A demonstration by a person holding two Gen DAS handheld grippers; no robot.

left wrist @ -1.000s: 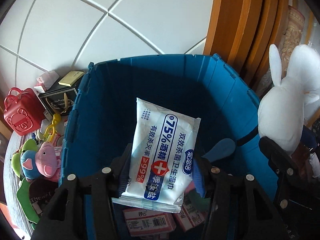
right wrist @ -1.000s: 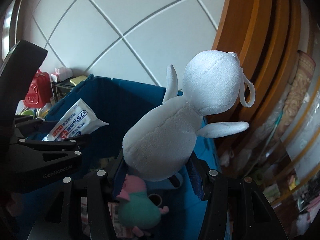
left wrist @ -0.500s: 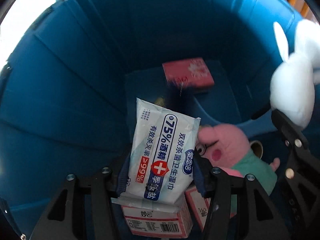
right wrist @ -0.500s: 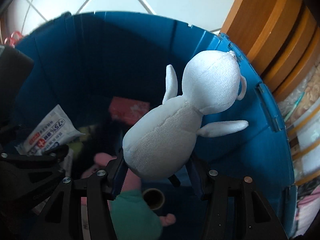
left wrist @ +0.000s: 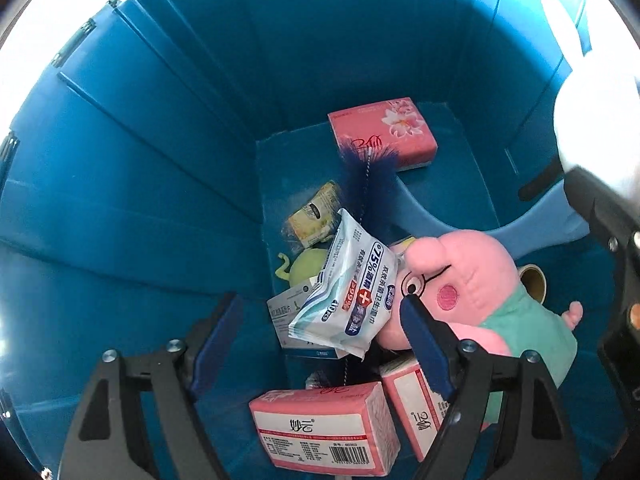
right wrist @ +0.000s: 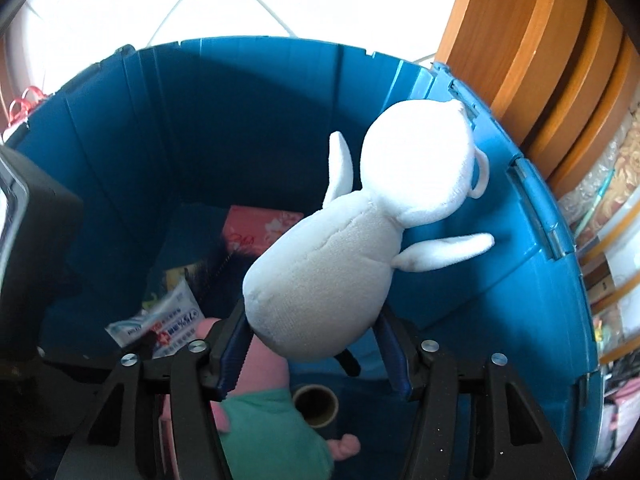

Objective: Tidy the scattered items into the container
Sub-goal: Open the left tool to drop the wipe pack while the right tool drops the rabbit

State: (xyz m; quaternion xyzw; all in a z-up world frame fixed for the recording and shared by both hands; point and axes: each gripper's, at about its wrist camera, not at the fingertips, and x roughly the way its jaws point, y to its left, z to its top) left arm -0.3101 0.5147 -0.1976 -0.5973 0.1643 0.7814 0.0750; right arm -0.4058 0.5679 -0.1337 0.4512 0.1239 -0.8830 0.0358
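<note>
In the left wrist view my left gripper (left wrist: 316, 312) points down into the blue bin (left wrist: 160, 160). Its jaws are opening and stand wide. The white wipes pack (left wrist: 352, 280) lies loose below them, tilted on the pile beside a pink pig plush (left wrist: 472, 276). In the right wrist view my right gripper (right wrist: 312, 344) hangs over the bin (right wrist: 200, 120). Its jaws are opening, but the pads still touch the white plush toy (right wrist: 340, 260), which stands upright between them. That toy (left wrist: 592, 100) also shows at the right edge of the left wrist view.
Pink tissue packs (left wrist: 380, 132) (left wrist: 324, 428), a dark bristle brush (left wrist: 368, 168), a tape roll (left wrist: 532, 280) and small packets lie on the bin floor. Wooden furniture (right wrist: 540, 40) stands right behind the bin, on white floor tiles (right wrist: 220, 0).
Both grippers sank from above the rim into the bin. The left jaws spread and the wipes pack dropped onto the pile. The right jaws widened slightly around the white plush.
</note>
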